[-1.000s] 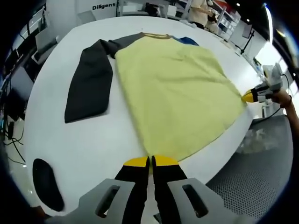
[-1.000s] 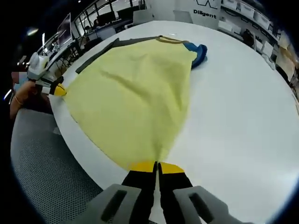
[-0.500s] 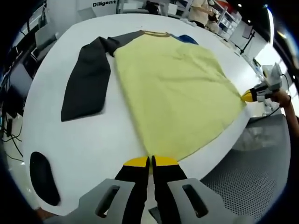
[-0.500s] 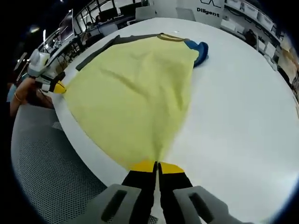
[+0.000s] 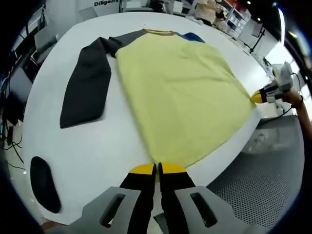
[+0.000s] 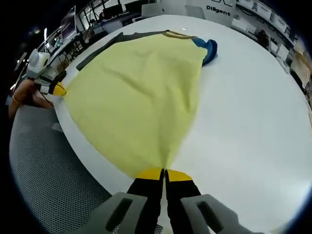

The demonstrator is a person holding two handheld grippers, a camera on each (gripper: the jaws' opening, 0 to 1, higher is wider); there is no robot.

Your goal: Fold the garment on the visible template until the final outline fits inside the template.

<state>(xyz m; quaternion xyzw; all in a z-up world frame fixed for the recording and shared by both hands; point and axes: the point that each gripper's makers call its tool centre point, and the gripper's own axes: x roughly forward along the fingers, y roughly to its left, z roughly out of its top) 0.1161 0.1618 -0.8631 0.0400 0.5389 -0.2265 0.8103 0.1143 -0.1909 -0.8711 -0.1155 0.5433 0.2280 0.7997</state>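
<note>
Garment (image 5: 180,97) flat on table (image 5: 97,146); left tool (image 5: 156,168), right tool (image 6: 163,174) each pinching hem corner.

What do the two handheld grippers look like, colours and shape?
The left gripper and the right gripper match: two narrow black jaws with yellow tips rise from pale grey slotted mounts. Seen from across, the right one's body is white. A bracelet circles one wrist.

Left gripper (image 5: 156,169): two black fingers (image 5: 138,187) with yellow tips, closed flush, mounted on pale grey moulded bases, each base with a slotted oblong opening. Right gripper (image 6: 164,174): identical build, black fingers (image 6: 179,189) tipped yellow, grey slotted bases. Seen from the opposite view, each unit shows a white-grey body behind a yellow tip. A thin bracelet is worn at the wrist of the hand (image 6: 25,96) at far left.
</note>
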